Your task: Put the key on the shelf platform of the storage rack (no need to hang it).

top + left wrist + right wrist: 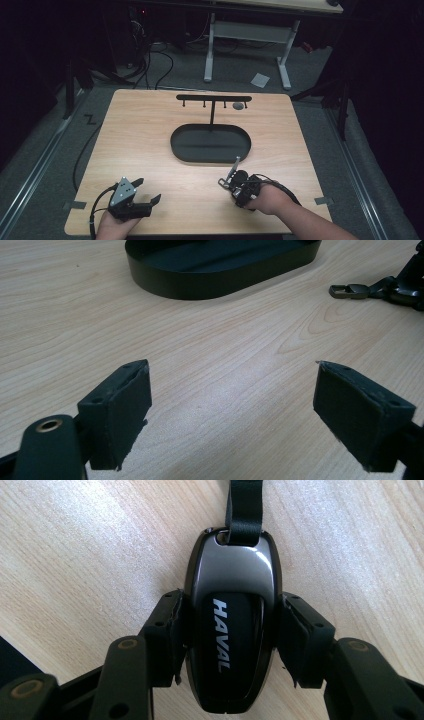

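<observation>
- The right tool (231, 640) clamps a HAVAL key fob (231, 630) low over the tabletop (150, 150), near the black tray (210, 144).
- The left tool (232, 410) stands open, holding nothing.

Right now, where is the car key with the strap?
The car key sits between the pads of the right gripper, on the near right part of the table, just in front of the black oval tray.
</observation>
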The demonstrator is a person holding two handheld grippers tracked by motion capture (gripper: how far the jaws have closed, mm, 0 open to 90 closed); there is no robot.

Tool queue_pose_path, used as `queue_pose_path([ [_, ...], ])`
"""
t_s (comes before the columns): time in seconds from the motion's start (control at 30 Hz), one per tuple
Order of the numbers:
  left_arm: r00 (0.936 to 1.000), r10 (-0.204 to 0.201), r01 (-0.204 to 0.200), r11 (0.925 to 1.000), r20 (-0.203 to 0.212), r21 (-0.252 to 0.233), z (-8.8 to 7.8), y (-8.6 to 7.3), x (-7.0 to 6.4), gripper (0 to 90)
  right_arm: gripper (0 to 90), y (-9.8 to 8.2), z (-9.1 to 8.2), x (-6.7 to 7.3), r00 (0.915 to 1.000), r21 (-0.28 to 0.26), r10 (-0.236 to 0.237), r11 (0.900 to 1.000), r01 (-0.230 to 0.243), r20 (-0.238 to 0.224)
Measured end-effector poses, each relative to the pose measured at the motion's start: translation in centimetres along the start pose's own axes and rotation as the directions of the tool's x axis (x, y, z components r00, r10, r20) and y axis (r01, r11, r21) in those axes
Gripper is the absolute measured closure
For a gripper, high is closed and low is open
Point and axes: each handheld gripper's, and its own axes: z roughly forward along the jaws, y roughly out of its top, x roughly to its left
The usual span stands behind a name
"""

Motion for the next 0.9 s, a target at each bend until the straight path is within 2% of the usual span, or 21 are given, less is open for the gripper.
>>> queue_pose_path([
  [0.13, 1.0000, 0.001, -0.001, 1.0000, 0.005, 0.005, 0.1, 0.0, 0.0, 16.3, 48.9, 0.1, 0.0, 0.0, 1.0000, 0.009, 0.002, 1.000, -0.002, -0.008],
  [0.37, 1.0000, 0.000, 0.000, 1.0000, 0.000, 0.003, 0.1, 0.0, 0.0, 16.3, 48.9, 0.3, -1.0, 0.0, 1.0000, -0.011, -0.010, 1.000, 0.010, 0.001],
  [0.53, 1.0000, 0.000, 0.000, 1.0000, 0.002, 0.004, 0.0, 0.0, 0.0, 16.2, 49.0, 0.4, -2.4, -0.5, 0.9998, -0.024, -0.001, 1.000, 0.001, 0.021],
  [0.7, 1.0000, 0.000, 0.000, 1.0000, 0.001, -0.001, 0.0, 0.0, 0.0, 16.3, 49.0, 0.3, -3.6, -1.3, 0.9993, -0.043, 0.032, 0.999, -0.031, 0.020],
  [0.9, 1.0000, 0.000, 0.000, 1.0000, 0.001, -0.001, 0.0, 0.0, 0.1, 16.3, 49.0, 0.3, -5.0, -2.2, 0.9987, -0.048, 0.043, 0.998, -0.042, 0.028],
])
